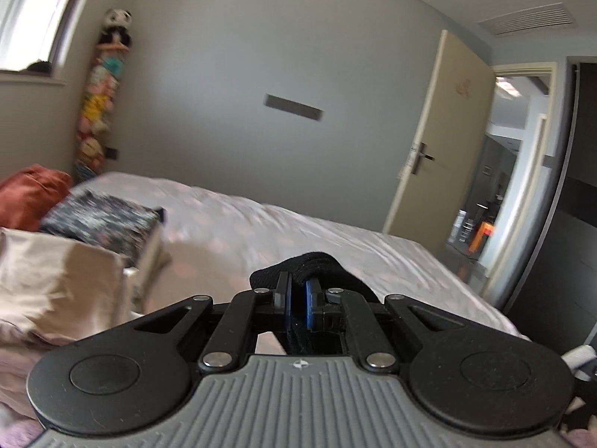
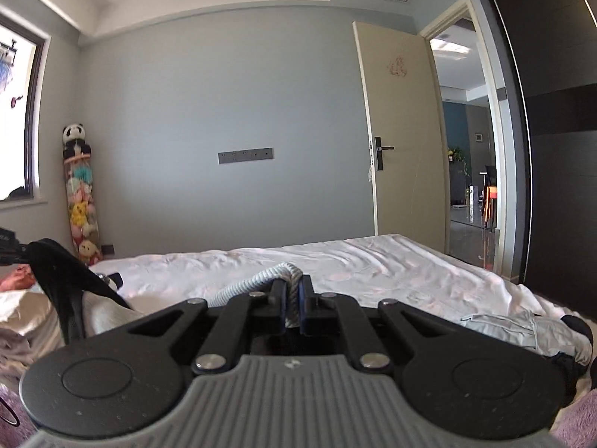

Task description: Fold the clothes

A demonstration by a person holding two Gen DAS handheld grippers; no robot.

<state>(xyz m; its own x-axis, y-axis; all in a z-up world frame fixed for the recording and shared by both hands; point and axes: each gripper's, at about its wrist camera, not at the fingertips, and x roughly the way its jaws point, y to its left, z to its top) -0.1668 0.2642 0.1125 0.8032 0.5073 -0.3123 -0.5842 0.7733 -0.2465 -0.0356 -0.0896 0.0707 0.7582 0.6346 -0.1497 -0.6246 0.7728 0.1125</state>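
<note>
My left gripper [image 1: 297, 289] is shut on a bunched edge of black fabric [image 1: 317, 261], held up over the bed. In the right wrist view my right gripper [image 2: 294, 295] is shut on a pale grey ribbed edge of cloth [image 2: 261, 276], which curves away to the left. At that view's left edge a black garment [image 2: 56, 272] hangs raised above the bed; I cannot tell whether it joins the grey edge. Both grippers point almost level across the bed towards the far wall.
The bed [image 1: 261, 224] has a pale pink sheet. At its left lie a dark patterned folded piece [image 1: 104, 224], a rust-red cloth [image 1: 30, 194] and beige cloth [image 1: 56, 283]. A light grey garment [image 2: 503, 324] lies at the right. A dark wardrobe [image 2: 559, 149] and an open door [image 2: 403, 130] stand beyond.
</note>
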